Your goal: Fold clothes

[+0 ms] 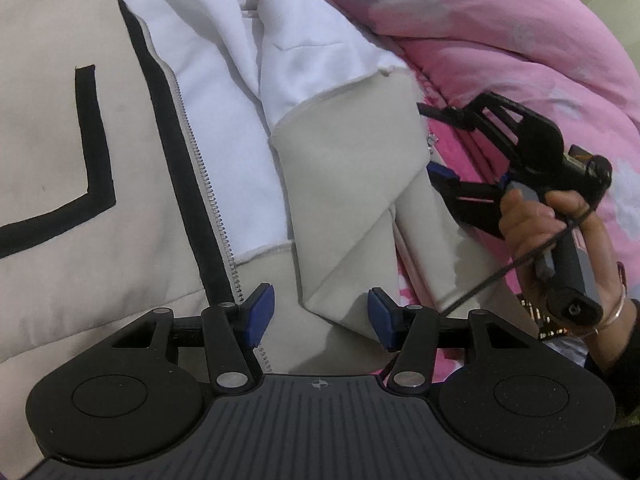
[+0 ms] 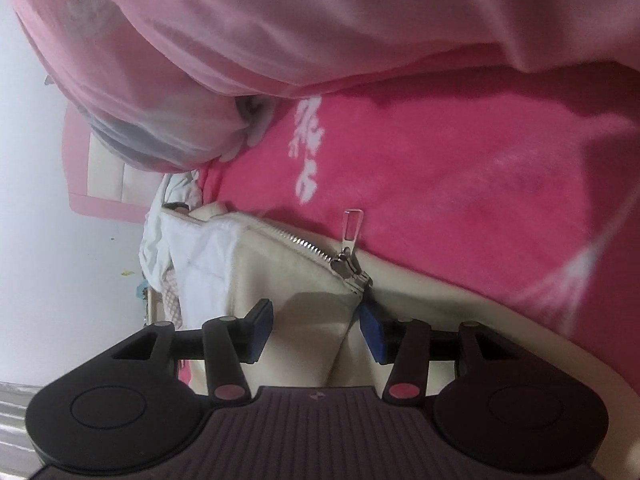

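A cream zip jacket [image 1: 80,160] with black trim and white lining [image 1: 224,128] lies open on a pink bed. Its right front panel [image 1: 360,208] is folded over. My left gripper [image 1: 320,316] is open just above that panel's lower corner, with the zipper teeth [image 1: 208,196] by its left finger. My right gripper [image 1: 434,148] shows in the left wrist view at the panel's right edge, held by a hand [image 1: 560,248]. In the right wrist view the right gripper [image 2: 316,324] is open around the cream jacket edge [image 2: 304,300], just under the metal zipper pull [image 2: 352,248].
A bright pink blanket [image 2: 440,168] covers the bed under the jacket. A pale pink quilt [image 1: 500,28] is bunched along the far right; it also shows in the right wrist view [image 2: 280,20]. A white wall [image 2: 48,200] stands beyond the bed.
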`<control>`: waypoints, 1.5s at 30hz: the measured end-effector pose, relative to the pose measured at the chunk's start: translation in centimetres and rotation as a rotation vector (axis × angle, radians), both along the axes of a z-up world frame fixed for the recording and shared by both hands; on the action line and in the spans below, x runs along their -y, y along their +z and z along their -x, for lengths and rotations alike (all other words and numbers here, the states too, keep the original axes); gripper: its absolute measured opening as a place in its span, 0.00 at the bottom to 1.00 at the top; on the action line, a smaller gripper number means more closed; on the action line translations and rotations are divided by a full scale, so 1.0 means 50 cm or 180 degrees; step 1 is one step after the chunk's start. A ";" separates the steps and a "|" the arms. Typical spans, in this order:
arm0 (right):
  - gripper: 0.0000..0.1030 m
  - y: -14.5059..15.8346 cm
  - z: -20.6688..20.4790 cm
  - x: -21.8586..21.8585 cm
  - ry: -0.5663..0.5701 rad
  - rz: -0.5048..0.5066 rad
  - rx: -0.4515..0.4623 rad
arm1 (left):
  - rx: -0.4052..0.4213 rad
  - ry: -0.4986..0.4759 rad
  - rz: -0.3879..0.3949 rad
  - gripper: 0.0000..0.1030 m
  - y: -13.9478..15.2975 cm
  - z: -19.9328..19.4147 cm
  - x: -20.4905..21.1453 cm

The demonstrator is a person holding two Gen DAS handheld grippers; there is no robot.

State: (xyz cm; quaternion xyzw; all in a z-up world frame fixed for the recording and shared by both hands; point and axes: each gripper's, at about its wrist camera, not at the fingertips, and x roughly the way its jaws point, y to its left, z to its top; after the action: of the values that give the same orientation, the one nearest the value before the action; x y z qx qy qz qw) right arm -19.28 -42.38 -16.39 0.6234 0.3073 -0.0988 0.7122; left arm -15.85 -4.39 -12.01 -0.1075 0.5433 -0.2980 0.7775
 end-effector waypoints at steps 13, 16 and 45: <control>0.01 0.045 -0.024 0.002 0.0259 0.0529 0.0354 | 0.0056 -0.0078 -0.0043 0.50 -0.002 0.007 0.009; 0.01 0.113 -0.042 0.007 0.0453 0.0743 0.0792 | 0.0037 -0.0112 0.0033 0.50 -0.003 0.009 0.007; 0.08 -0.009 -0.076 0.022 0.0243 -0.0190 0.0251 | -0.0253 -0.0142 0.0269 0.50 -0.024 0.002 -0.011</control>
State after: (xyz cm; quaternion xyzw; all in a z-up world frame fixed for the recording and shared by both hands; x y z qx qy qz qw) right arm -15.46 -43.48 -16.87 0.6356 0.3053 -0.0378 0.7081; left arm -15.97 -3.85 -13.20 -0.1398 0.5628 -0.3335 0.7432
